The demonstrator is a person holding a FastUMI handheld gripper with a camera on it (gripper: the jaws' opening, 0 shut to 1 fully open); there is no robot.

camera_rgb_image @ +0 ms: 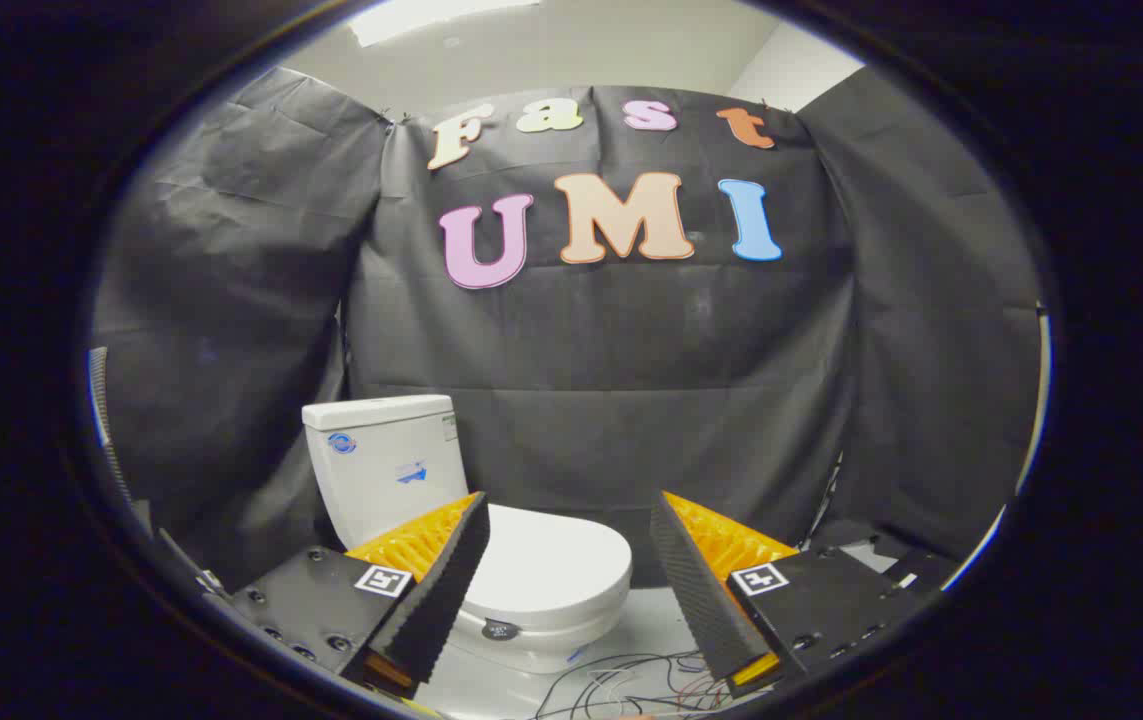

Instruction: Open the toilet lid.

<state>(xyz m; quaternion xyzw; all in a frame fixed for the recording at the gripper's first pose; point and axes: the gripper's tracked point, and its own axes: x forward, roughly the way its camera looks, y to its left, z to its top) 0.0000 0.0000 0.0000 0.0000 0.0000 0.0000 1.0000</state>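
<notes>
The hand-held gripper (568,540) is spread wide, its 2 fingers well apart and holding nothing. The white toilet (451,530) stands on the floor (651,630) beyond the fingers, toward the left one, against the black cloth wall (631,400). Its lid (556,565) lies flat and closed on the bowl, partly hidden behind the left finger (431,590). The tank (386,460) rises behind the lid. Loose wires (631,685) lie on the floor between the fingers, in front of the bowl.

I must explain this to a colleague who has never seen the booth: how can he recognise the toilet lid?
Find the white toilet before the black cloth wall. Its lid is the flat oval lying closed below the boxy tank, beyond the open gripper.
</notes>
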